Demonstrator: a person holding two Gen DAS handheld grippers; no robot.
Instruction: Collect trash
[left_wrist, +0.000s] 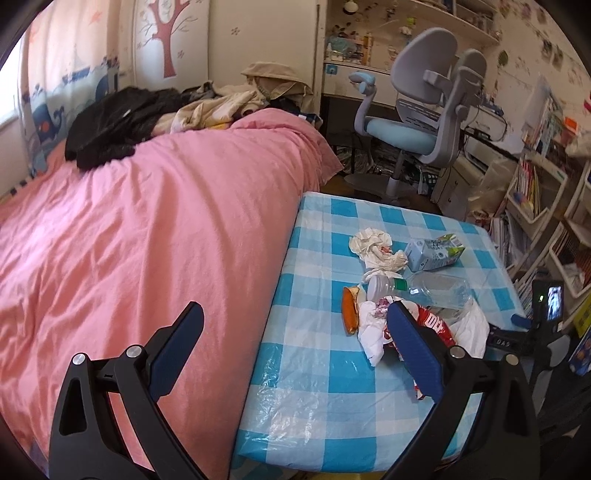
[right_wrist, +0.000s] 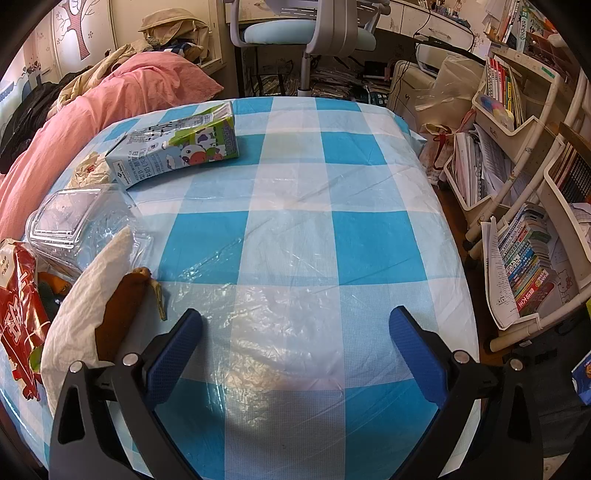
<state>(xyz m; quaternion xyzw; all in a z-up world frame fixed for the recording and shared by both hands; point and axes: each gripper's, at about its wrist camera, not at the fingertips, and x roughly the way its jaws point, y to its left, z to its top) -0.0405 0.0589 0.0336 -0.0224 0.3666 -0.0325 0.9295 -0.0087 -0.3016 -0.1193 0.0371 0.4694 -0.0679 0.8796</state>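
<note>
- Left wrist view: the left gripper (left_wrist: 295, 343) hangs with its jaws spread wide and nothing between them, over the near edge where the pink bed cover (left_wrist: 147, 229) meets the blue checked tablecloth (left_wrist: 317, 398).
- The trash lies in a loose heap right of centre on the cloth: a crumpled tissue (left_wrist: 375, 245) farthest, the milk carton (left_wrist: 434, 251) just right of it, a clear plastic bottle (left_wrist: 424, 290) lying on its side nearer, an orange peel (left_wrist: 349, 310) to the left, and a red snack wrapper (left_wrist: 436, 325) beside the right finger.
- A grey and blue desk chair (left_wrist: 417, 122) stands far beyond the table.
- Right wrist view: the right gripper (right_wrist: 295, 345) is also spread wide and empty, above bare cloth (right_wrist: 295, 184).
- The milk carton (right_wrist: 177, 147) lies far left; a clear plastic container (right_wrist: 81, 225), a white napkin (right_wrist: 85, 306) and the red wrapper (right_wrist: 18, 302) crowd the near left edge.
- Bookshelves (right_wrist: 524, 229) stand to the right.
</note>
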